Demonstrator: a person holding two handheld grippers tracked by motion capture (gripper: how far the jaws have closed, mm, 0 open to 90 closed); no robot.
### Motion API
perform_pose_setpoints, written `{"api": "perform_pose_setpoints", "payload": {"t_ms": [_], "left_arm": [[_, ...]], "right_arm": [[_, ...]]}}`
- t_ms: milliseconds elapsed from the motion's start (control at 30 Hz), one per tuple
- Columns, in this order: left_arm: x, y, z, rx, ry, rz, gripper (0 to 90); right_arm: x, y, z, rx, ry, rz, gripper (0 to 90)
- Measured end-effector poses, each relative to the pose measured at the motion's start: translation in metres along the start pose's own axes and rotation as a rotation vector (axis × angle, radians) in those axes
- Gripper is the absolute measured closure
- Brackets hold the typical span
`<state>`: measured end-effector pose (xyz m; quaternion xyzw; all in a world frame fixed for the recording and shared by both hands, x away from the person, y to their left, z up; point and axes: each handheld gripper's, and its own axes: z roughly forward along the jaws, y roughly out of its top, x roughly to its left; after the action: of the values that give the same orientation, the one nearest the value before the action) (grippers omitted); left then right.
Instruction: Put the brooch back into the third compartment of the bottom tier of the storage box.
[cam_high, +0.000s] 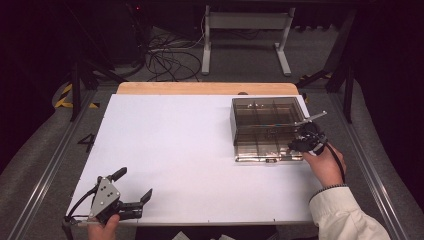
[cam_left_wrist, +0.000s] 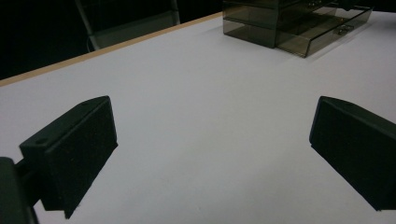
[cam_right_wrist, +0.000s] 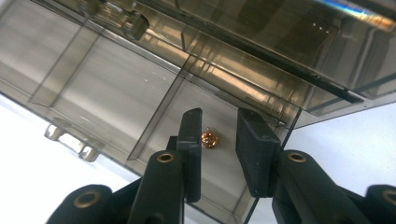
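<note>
A tiny round bead (cam_right_wrist: 208, 139) is lying inside the pulled-out drawer (cam_right_wrist: 140, 93) of a smoky see-through drawer box (cam_high: 265, 127). The bead is shining gold and copper, like a small ball with bumps on it. It is sitting on the drawer floor in the compartment at the drawer's front corner, with thin see-through walls beside it.

The right hand-held gripper (cam_right_wrist: 217, 140) is hanging just over the bead. Its two black jaws are standing a little apart, one on each side of the bead. The jaw at 9 o'clock from the bead is very near it, but the jaws are not squeezing it.

In the high view, the drawer box is sitting at about 2 o'clock on the white worktop (cam_high: 190, 145), and the right hand-held gripper is at its 4 o'clock corner.

The left hand-held gripper (cam_high: 132, 187) is resting at about 7 o'clock on the worktop. Its jaws are wide open and holding nothing.
</note>
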<state>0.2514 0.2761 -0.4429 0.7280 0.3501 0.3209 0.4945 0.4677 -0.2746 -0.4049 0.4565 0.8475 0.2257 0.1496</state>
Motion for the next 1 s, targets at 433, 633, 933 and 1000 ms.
{"api": "perform_pose_setpoints", "payload": {"t_ms": [433,633,933,1000], "left_arm": [[-0.001,0.000,-0.001,-0.001,-0.002,-0.002,1.6],[-0.001,0.000,-0.001,0.000,0.001,-0.001,1.6],[0.000,0.000,-0.001,-0.001,0.002,-0.004,1.6],[0.000,0.000,-0.001,-0.001,0.002,-0.004,1.6]], "right_arm": [[0.007,-0.004,-0.019,-0.068,0.003,-0.004,71.7],[0.010,-0.005,-0.024,-0.087,0.006,-0.011,71.8],[0.014,-0.005,-0.029,-0.106,0.005,-0.020,71.8],[0.015,-0.005,-0.031,-0.118,0.005,-0.026,71.1]]}}
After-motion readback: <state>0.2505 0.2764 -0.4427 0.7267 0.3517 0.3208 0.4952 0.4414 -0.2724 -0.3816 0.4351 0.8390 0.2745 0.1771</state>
